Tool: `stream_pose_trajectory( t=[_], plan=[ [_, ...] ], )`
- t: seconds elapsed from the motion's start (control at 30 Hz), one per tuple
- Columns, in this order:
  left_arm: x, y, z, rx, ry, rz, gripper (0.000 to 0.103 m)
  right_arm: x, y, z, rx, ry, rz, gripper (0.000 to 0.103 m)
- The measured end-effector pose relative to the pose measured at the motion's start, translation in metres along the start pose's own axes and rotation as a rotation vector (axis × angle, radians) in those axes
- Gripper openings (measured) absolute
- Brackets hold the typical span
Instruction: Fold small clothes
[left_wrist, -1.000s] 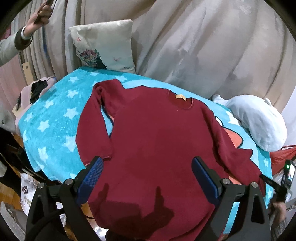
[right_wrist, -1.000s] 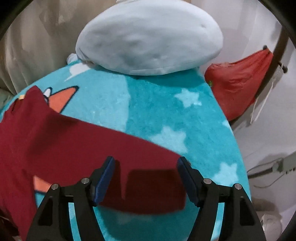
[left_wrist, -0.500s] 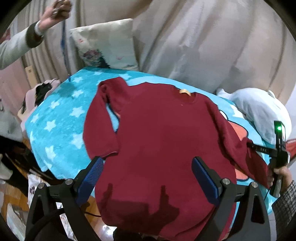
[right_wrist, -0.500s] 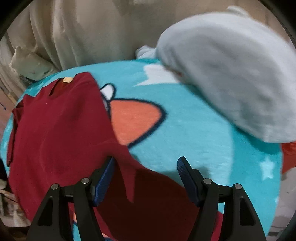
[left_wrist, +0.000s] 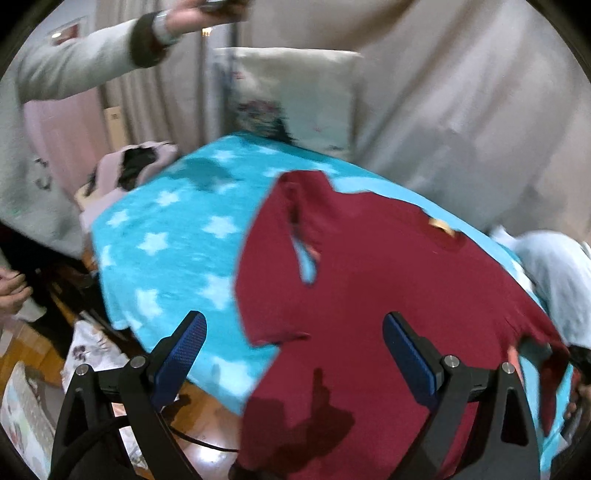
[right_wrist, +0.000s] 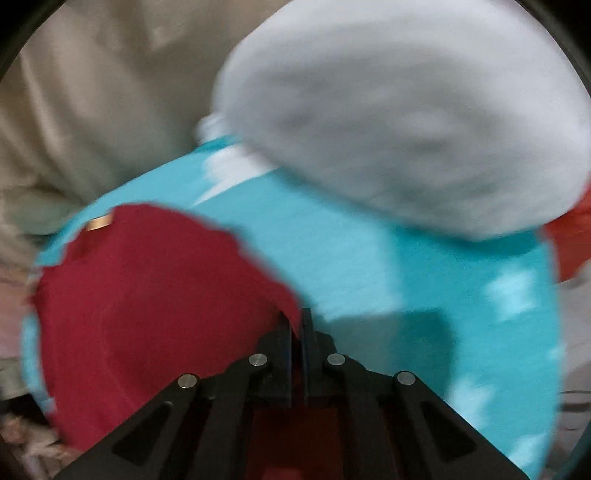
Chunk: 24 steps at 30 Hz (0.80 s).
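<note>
Right claw (right_wrist: 295, 325) now clamped on the maroon sweater (left_wrist: 388, 295) sleeve at lower centre, wide a moment ago; left claw (left_wrist: 295, 354) gaping, empty; sleeve fold ready to begin.

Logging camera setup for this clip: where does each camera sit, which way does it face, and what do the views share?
Left wrist: on the left gripper, open, looking over the maroon sweater towards the curtain.
Right wrist: on the right gripper, shut on the sweater's sleeve, facing the grey cushion.
Shared: the sweater, the star blanket, the cushion and the curtain.
</note>
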<state>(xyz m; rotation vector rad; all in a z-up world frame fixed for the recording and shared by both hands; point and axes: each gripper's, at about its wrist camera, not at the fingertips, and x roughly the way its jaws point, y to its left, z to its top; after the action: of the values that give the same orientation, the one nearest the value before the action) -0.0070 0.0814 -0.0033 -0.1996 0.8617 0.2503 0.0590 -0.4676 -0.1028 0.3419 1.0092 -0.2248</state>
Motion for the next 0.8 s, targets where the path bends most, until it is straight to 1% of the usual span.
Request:
stream_pose_trajectory(
  t=[0.03, 0.1, 0.13, 0.17, 0.23, 0.27, 0.33, 0.4, 0.43, 0.5, 0.53, 0.57, 0.6, 0.63, 0.67, 0.73, 0.8],
  plan=[
    [0.001, 0.009, 0.002, -0.019, 0.001, 0.022, 0.096, -0.001, -0.001, 0.003, 0.000, -0.018, -0.054, 0.004],
    [0.004, 0.024, 0.005, -0.052, -0.001, 0.053, 0.096, -0.001, 0.003, 0.006, 0.025, -0.023, -0.072, 0.008],
    [0.005, 0.033, 0.007, -0.069, -0.004, 0.067, 0.096, -0.003, 0.012, 0.006, 0.019, -0.026, -0.083, 0.010],
    [0.007, 0.042, 0.008, -0.086, -0.005, 0.081, 0.096, -0.007, 0.017, 0.006, 0.008, -0.034, -0.093, 0.015],
    [0.012, 0.058, 0.011, -0.112, -0.003, 0.103, 0.096, -0.017, 0.036, 0.003, -0.029, -0.057, -0.120, 0.019],
    [0.013, 0.063, 0.012, -0.120, -0.003, 0.108, 0.096, -0.023, 0.044, 0.000, -0.040, -0.065, -0.124, 0.026],
    [0.018, 0.076, 0.015, -0.139, -0.004, 0.116, 0.096, -0.039, 0.067, -0.007, -0.037, -0.098, -0.143, 0.036],
    [0.025, 0.086, 0.019, -0.140, -0.002, 0.119, 0.096, -0.050, 0.090, -0.015, -0.047, -0.124, -0.131, 0.036],
    [0.029, 0.092, 0.022, -0.141, 0.001, 0.120, 0.096, -0.055, 0.109, -0.019, -0.065, -0.133, -0.083, 0.036],
    [0.038, 0.104, 0.026, -0.152, 0.016, 0.106, 0.096, -0.054, 0.160, -0.030, -0.135, -0.106, 0.072, 0.036],
    [0.041, 0.109, 0.028, -0.158, 0.020, 0.097, 0.096, -0.049, 0.192, -0.036, -0.185, -0.062, 0.174, 0.037],
    [0.045, 0.117, 0.031, -0.161, 0.022, 0.086, 0.096, -0.040, 0.228, -0.043, -0.237, 0.001, 0.284, 0.037],
    [0.047, 0.120, 0.032, -0.159, 0.025, 0.083, 0.096, -0.029, 0.262, -0.050, -0.280, 0.056, 0.365, 0.037],
    [0.050, 0.126, 0.034, -0.148, 0.031, 0.077, 0.096, -0.019, 0.299, -0.059, -0.338, 0.100, 0.422, 0.037],
    [0.053, 0.132, 0.036, -0.139, 0.034, 0.075, 0.096, -0.011, 0.337, -0.069, -0.413, 0.114, 0.447, 0.037],
    [0.056, 0.144, 0.040, -0.124, 0.027, 0.080, 0.096, 0.004, 0.409, -0.088, -0.566, 0.113, 0.436, 0.037],
    [0.059, 0.158, 0.043, -0.115, 0.020, 0.090, 0.096, 0.017, 0.451, -0.101, -0.636, 0.143, 0.443, 0.037]
  ],
)
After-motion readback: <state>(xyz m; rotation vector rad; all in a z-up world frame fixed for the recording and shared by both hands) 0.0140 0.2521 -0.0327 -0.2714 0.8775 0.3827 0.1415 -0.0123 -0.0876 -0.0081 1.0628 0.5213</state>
